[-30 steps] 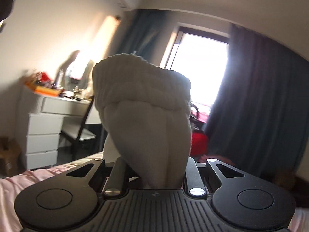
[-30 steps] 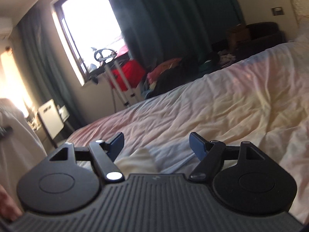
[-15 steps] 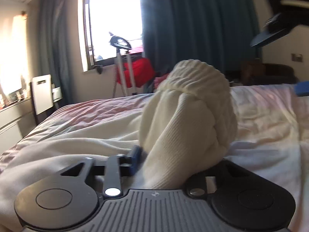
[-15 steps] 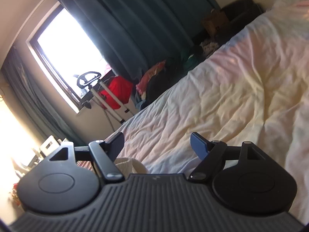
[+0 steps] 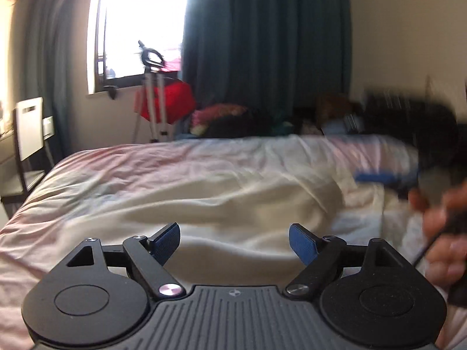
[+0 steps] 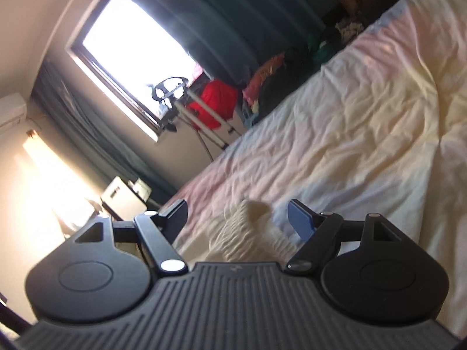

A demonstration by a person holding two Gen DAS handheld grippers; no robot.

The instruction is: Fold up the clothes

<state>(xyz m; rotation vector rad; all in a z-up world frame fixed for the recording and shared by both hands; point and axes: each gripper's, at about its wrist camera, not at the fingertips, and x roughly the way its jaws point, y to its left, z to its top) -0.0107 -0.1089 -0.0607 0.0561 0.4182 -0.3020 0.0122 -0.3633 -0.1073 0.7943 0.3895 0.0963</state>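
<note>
Cream sock [image 6: 251, 233] lies on the bed [image 6: 364, 134] at 12 o'clock between the right hand-held gripper [image 6: 237, 215]'s wide jaws, untouched; left hand-held gripper [image 5: 235, 240], jaws just opened wide, holds nothing.

**Black Grippers With Blue Pads**

Each gripper, left [image 5: 235, 243] and right [image 6: 237, 218], is built in matte black on a ribbed grey base. Two round discs are set beside that base, silver screws are seen on the linkages, and blue pads [image 5: 303, 248] are fitted.

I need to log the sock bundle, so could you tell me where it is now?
In the right wrist view, the sock bundle lies on the bed, low between the right gripper's open jaws.
</note>
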